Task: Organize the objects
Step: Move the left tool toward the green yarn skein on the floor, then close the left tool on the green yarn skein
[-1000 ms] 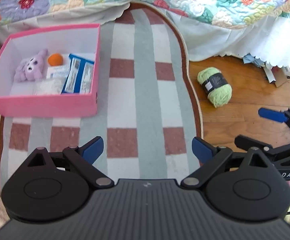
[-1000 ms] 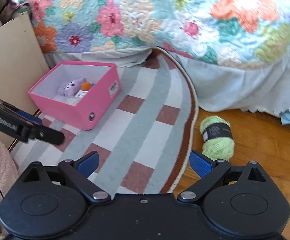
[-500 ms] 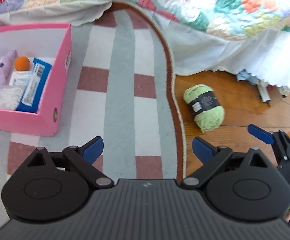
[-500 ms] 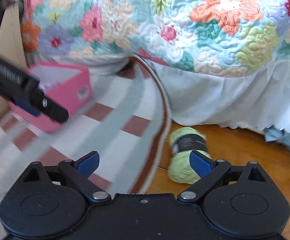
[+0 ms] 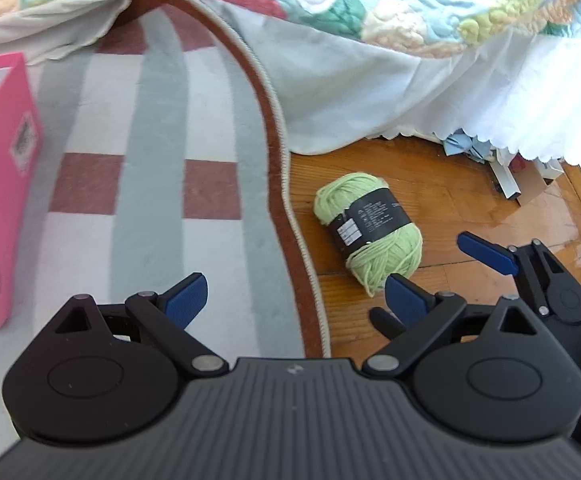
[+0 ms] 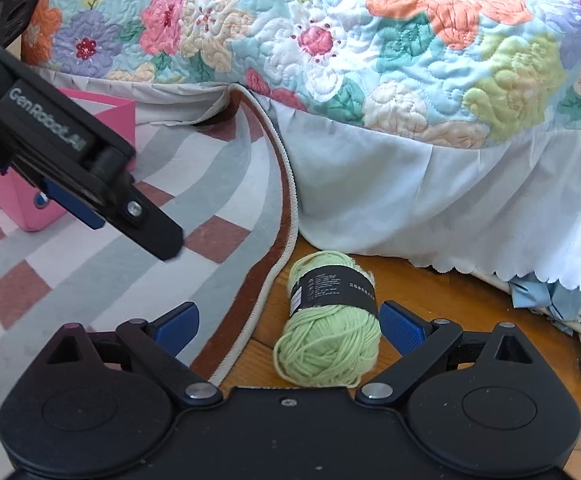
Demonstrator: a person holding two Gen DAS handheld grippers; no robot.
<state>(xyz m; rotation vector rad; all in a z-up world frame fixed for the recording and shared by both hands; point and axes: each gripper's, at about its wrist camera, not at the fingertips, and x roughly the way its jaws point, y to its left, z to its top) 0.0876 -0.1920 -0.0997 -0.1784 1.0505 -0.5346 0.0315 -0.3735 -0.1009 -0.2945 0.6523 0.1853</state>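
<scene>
Bare floor rings the yarn; rug edge just left.

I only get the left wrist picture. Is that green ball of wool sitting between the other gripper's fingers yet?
Observer: Yes. In the right wrist view the yarn ball lies between the open fingers of the right gripper, nearer the right-hand one; contact is unclear.
Operator: Is the bedspread all one colour?
Observer: No. The quilt shows big orange, pink and purple flowers there.
Operator: Anything written on my gripper?
Observer: The left gripper carries white lettering on its side, seen from the right wrist.
</scene>
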